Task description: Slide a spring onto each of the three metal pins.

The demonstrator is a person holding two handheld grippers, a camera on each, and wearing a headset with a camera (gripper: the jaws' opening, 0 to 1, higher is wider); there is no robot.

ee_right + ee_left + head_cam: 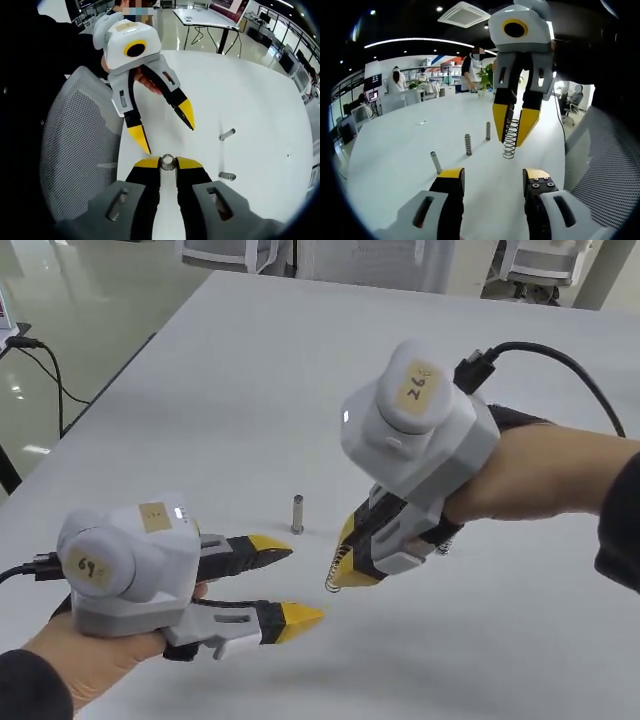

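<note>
Tags read "69" on left gripper (300, 582), jaws spread wide and empty, and "26" on right gripper (346, 568), pinched on a spring (331, 576); spring hangs upright over the white table (200, 390), long axis vertical, free end down. Bare pin (297, 514) stands upright at 11 o'clock of the spring, bare table between; two sprung pins (468, 144) stand past it in left gripper view; mesh chair (80, 145) at 9 o'clock in right gripper view.

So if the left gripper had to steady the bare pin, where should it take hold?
Low on the bare pin's shaft, near the table, coming in level from the left gripper's own side. The pin stands upright and thin, and its top should be left free for the spring held in the right gripper.
</note>
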